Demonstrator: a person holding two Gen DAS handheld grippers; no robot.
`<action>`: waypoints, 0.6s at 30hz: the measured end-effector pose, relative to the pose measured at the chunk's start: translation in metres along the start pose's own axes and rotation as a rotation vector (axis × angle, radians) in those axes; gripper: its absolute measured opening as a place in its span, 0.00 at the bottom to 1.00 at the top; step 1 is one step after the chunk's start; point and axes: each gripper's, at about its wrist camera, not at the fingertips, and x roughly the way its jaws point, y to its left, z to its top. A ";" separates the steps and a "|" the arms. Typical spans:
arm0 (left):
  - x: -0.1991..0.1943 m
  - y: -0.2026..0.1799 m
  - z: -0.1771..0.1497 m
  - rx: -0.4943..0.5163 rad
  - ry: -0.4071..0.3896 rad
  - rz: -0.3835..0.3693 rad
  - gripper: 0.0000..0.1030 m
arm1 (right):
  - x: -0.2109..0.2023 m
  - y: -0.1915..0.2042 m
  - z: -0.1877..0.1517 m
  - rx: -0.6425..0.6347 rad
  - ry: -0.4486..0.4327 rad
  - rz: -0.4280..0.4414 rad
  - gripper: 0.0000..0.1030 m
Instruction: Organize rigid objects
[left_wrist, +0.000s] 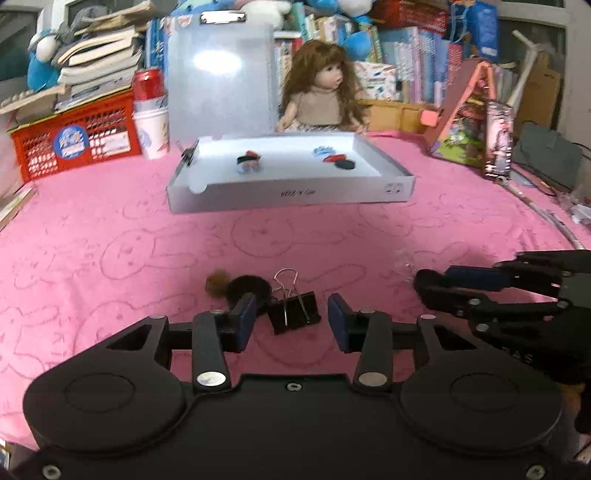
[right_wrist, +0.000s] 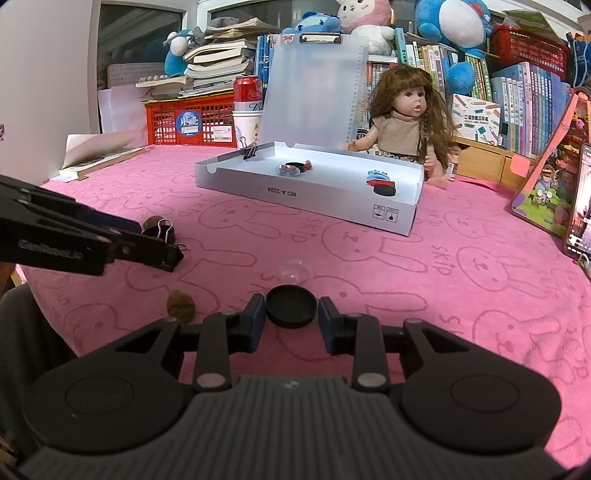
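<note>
A black binder clip lies on the pink towel between the pads of my left gripper. There is a gap on each side, so the gripper is open around it. Just left of the clip are a black round lid and a brown pom-pom. My right gripper is shut on another black round lid, low over the towel. The open white box stands further back and holds several small discs and badges. My left gripper also shows from the side at the left.
A clear dome and a second brown pom-pom lie near the right gripper. Behind the box sit a doll, a red crate and a can on a cup. A phone stands at the right edge.
</note>
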 end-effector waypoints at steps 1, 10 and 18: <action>0.002 -0.001 0.000 -0.007 0.006 0.003 0.40 | 0.000 0.000 0.000 0.002 -0.001 -0.001 0.37; 0.017 -0.007 0.002 -0.015 0.049 0.026 0.34 | 0.000 -0.004 -0.002 0.023 -0.013 -0.016 0.37; 0.020 -0.008 0.002 -0.012 0.046 0.028 0.32 | -0.002 -0.014 -0.002 0.080 -0.031 -0.055 0.34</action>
